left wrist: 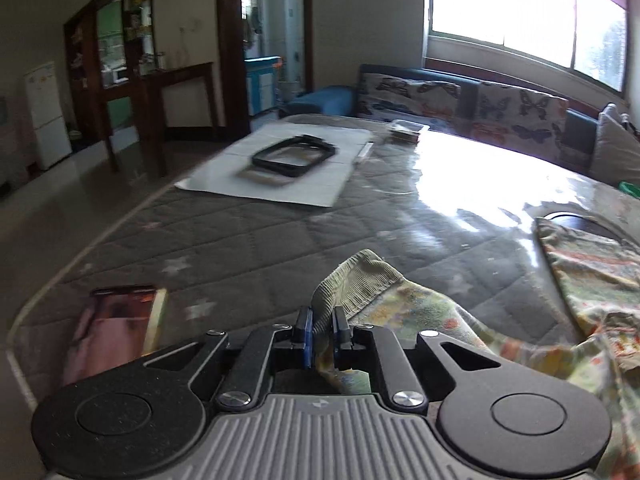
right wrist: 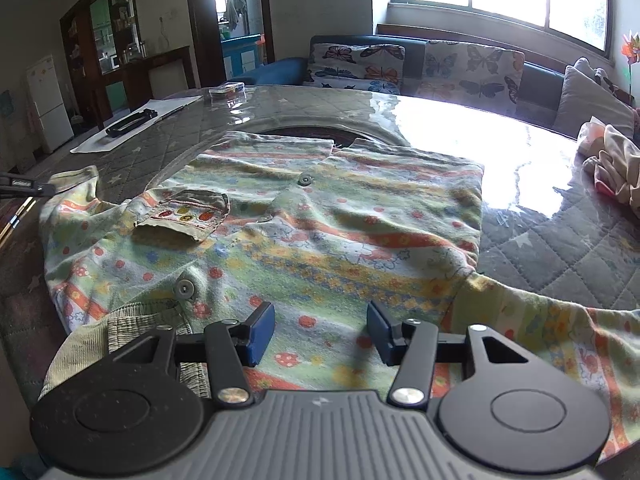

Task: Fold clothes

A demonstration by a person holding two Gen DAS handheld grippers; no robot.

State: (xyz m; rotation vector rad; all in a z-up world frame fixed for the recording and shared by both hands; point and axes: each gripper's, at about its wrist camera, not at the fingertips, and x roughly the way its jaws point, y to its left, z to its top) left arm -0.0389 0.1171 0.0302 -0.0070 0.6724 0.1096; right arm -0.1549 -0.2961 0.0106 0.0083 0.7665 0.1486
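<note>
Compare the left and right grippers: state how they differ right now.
The left gripper has its jaws shut on the shirt's ribbed cuff; the right gripper has its jaws wide open, holding nothing. The left sits at the sleeve end, the right over the shirt body. Both have blue pads.

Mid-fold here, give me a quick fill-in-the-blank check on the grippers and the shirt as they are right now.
1. The left gripper is shut on the shirt's ribbed ____.
2. The right gripper hovers over the patterned shirt with its jaws ____.
3. The chest pocket carries a row of small ____ patches.
4. The black frame lies on a ____ sheet.

Missing words: cuff; open; coloured; white
</note>
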